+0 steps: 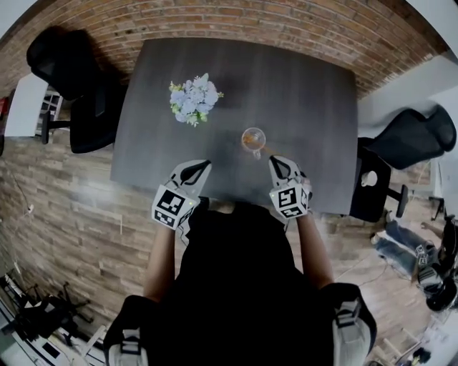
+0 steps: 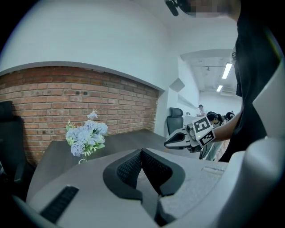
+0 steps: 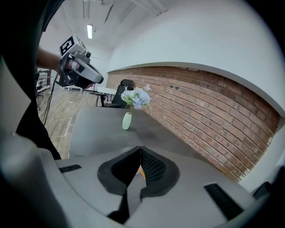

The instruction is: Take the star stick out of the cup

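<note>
A clear cup (image 1: 253, 139) stands on the dark table (image 1: 308, 107), right of the middle and toward the near edge. An orange star stick (image 1: 265, 149) slants out of the cup toward me. My right gripper (image 1: 275, 161) sits just near of the cup with its tips at the stick's end. In the right gripper view the jaws are shut, with an orange sliver of the stick (image 3: 141, 172) showing between the pads. My left gripper (image 1: 203, 165) hovers over the near edge, left of the cup, shut and empty. The cup is hidden in both gripper views.
A bunch of pale blue flowers (image 1: 194, 99) in a small green vase (image 3: 127, 121) stands left of the cup, farther back. Black office chairs (image 1: 79, 93) stand at both ends of the table. A brick wall (image 1: 236, 21) runs behind it.
</note>
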A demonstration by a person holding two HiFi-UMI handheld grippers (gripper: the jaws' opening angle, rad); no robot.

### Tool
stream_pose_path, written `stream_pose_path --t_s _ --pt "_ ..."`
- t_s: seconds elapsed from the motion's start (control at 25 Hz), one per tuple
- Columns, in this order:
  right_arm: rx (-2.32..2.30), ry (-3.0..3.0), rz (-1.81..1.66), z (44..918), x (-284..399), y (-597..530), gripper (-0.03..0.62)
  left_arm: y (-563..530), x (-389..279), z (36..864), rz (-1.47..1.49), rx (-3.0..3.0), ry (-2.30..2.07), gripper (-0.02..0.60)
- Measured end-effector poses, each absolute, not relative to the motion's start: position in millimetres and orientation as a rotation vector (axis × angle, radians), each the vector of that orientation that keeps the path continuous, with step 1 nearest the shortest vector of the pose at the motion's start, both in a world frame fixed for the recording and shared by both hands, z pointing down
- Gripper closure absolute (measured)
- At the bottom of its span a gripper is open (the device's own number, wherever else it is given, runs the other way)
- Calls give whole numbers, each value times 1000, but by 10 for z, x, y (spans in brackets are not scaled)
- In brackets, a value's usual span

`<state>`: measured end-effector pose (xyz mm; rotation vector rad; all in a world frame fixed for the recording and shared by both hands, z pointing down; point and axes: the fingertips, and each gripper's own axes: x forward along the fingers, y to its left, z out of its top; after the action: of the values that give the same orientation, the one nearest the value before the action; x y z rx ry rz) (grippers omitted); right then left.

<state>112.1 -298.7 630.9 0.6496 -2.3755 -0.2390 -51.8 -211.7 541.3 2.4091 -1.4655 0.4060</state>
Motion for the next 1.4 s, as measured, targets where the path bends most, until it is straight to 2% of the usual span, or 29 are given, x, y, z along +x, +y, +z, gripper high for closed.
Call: stream_pose_path --t_s 0.48,1.4 --pt "442 -2363 -282 6711 1180 -3129 537 -1855 -512 5508 395 2249 -1626 580" --pt "275 -2279 -263 7217 1278 -3260 543 -1760 -567 5498 425 2148 -1755 580"
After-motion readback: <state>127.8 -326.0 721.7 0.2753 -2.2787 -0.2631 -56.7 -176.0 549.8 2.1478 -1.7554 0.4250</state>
